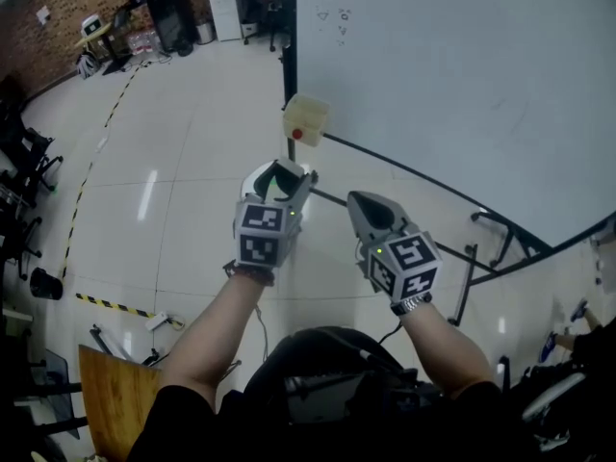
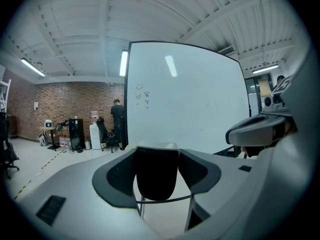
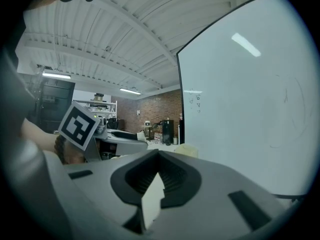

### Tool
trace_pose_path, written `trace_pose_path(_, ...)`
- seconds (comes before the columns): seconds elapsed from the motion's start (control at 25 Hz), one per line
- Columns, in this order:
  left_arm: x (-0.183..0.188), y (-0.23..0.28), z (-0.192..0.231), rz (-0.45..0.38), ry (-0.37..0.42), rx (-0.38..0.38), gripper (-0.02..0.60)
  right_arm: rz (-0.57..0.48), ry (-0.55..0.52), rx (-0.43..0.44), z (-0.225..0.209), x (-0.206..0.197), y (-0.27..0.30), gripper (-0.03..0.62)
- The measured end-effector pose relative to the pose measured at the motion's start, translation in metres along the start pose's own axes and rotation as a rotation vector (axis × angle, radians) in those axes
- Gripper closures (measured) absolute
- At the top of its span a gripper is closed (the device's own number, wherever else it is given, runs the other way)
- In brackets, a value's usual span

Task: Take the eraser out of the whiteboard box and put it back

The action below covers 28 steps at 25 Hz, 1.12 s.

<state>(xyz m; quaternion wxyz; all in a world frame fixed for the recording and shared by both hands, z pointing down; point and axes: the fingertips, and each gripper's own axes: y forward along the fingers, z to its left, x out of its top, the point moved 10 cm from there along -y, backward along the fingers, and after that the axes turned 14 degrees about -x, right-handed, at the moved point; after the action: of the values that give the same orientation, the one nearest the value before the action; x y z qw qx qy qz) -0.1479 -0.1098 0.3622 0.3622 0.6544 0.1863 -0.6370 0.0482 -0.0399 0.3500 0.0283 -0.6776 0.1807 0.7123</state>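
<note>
Eraser (image 2: 157, 174) clamped between left gripper (image 1: 285, 183) jaws, whiteboard box (image 1: 306, 120) ahead, right gripper (image 1: 367, 206) jaws together

Whiteboard (image 1: 462, 85) was white with a thin black frame and a few dark scribbles. Box (image 1: 306, 118) was pale cream with a red dot. Eraser (image 2: 157, 174) was black with a white top. Left gripper (image 1: 287, 173) and right gripper (image 1: 358, 200) were grey with black pads, and the cubes (image 1: 260, 234) had black-and-white square markers. Floor (image 1: 183, 181) was glossy off-white tile with yellow-black striped tape (image 1: 111, 304). Brick wall (image 2: 65, 101) was red-brown.
</note>
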Motion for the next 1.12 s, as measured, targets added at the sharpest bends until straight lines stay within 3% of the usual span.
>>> trace_pose_path(1.12, 0.002, 0.018, -0.044, 0.007, 0.004, 0.082, 0.333, -0.001, 0.031, 0.084, -0.049, -0.013, -0.015, 0.568)
